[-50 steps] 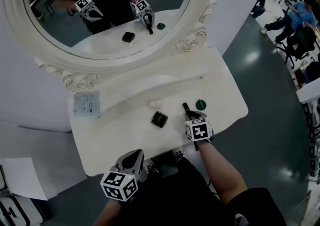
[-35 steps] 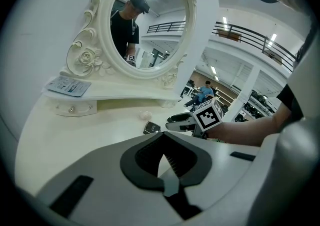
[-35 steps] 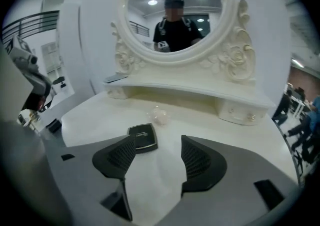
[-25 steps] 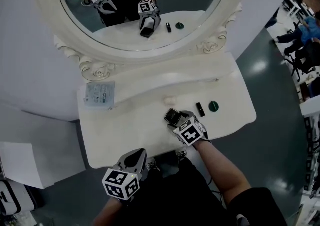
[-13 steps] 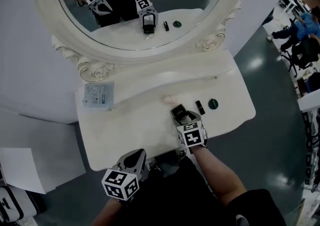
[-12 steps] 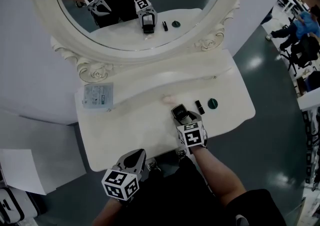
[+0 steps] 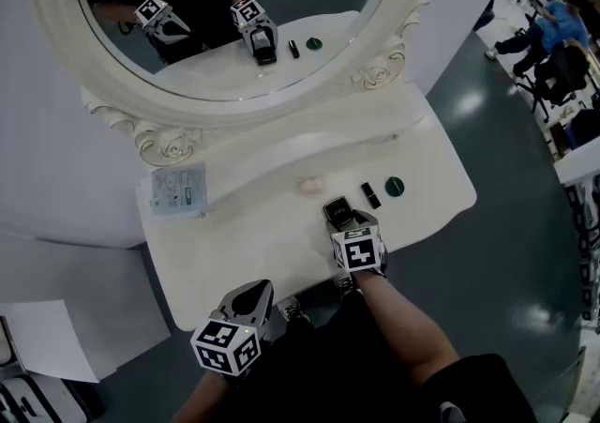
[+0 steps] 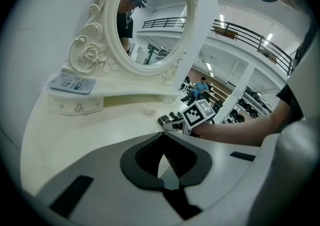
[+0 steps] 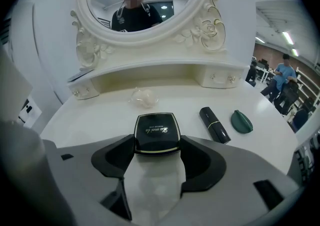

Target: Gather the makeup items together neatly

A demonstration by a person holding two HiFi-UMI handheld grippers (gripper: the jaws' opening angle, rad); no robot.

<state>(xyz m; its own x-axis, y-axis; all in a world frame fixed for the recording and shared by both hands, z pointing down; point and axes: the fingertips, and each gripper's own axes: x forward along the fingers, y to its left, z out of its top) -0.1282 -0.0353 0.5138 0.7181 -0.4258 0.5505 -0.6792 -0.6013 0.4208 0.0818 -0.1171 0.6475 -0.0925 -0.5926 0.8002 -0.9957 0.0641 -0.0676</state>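
A black square compact (image 9: 157, 132) lies on the white dressing table (image 7: 244, 243), its sides between the fingertips of my right gripper (image 9: 157, 151), which is shut on it. In the head view the compact (image 7: 335, 212) sits just ahead of the right gripper (image 7: 344, 223). A black lipstick (image 9: 214, 124) and a dark green oval piece (image 9: 242, 121) lie to its right, also seen as lipstick (image 7: 370, 194) and green piece (image 7: 395, 187). A pale sponge (image 9: 142, 97) rests farther back. My left gripper (image 7: 246, 300) hangs shut and empty off the table's near edge.
A large oval mirror (image 7: 225, 8) in an ornate white frame stands at the back. A flat sachet (image 7: 178, 188) lies on the raised shelf at the left. Small drawers (image 9: 217, 77) sit under the shelf. The table's curved front edge is by my right wrist.
My right gripper left the lipstick, closed on the compact and carried it right, nearer the lipstick. The left gripper stayed put.
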